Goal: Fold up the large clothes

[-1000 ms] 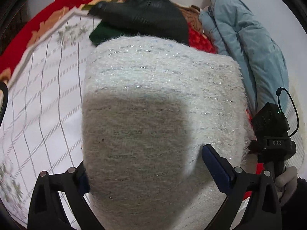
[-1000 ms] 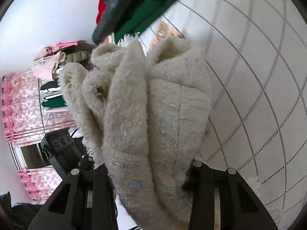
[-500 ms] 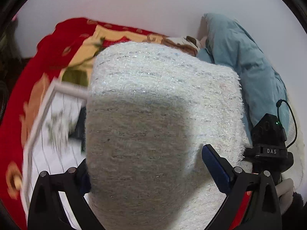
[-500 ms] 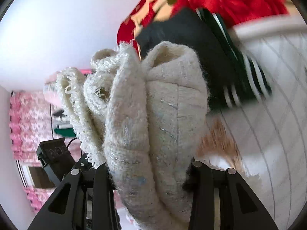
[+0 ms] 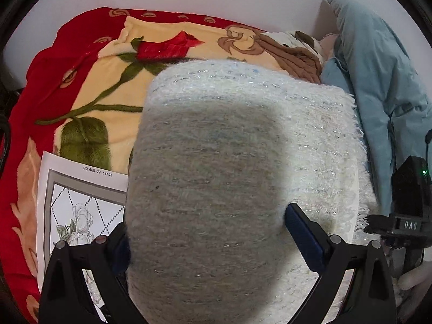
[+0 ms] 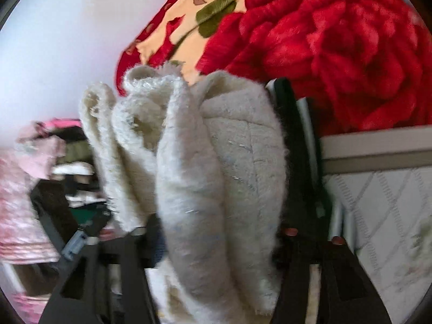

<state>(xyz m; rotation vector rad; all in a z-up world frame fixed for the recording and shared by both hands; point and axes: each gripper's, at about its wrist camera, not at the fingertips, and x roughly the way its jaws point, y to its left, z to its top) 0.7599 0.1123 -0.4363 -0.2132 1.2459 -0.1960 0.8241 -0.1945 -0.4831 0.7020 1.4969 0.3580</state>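
A folded fuzzy cream-white sweater [image 5: 243, 162] fills the left wrist view, held up above the bed. My left gripper [image 5: 210, 232] is shut on it, one finger on each side of the thick fold. In the right wrist view the same sweater [image 6: 216, 175] shows its stacked folded layers end-on. My right gripper [image 6: 216, 245] is shut on that bundle. The right gripper's body [image 5: 407, 216] shows at the right edge of the left wrist view.
A red and yellow rose-print blanket [image 5: 89, 86] lies below and behind. A white patterned mat [image 5: 70, 210] lies at lower left. A light blue jacket [image 5: 378, 81] and brown cloth [image 5: 294, 54] lie at the right. A dark striped garment [image 6: 299, 145] lies by the mat edge.
Both grippers have carried the folded sweater away from the white mat, toward the rose blanket and wall. The dark garments have dropped out of the left wrist view. The grip is unchanged.
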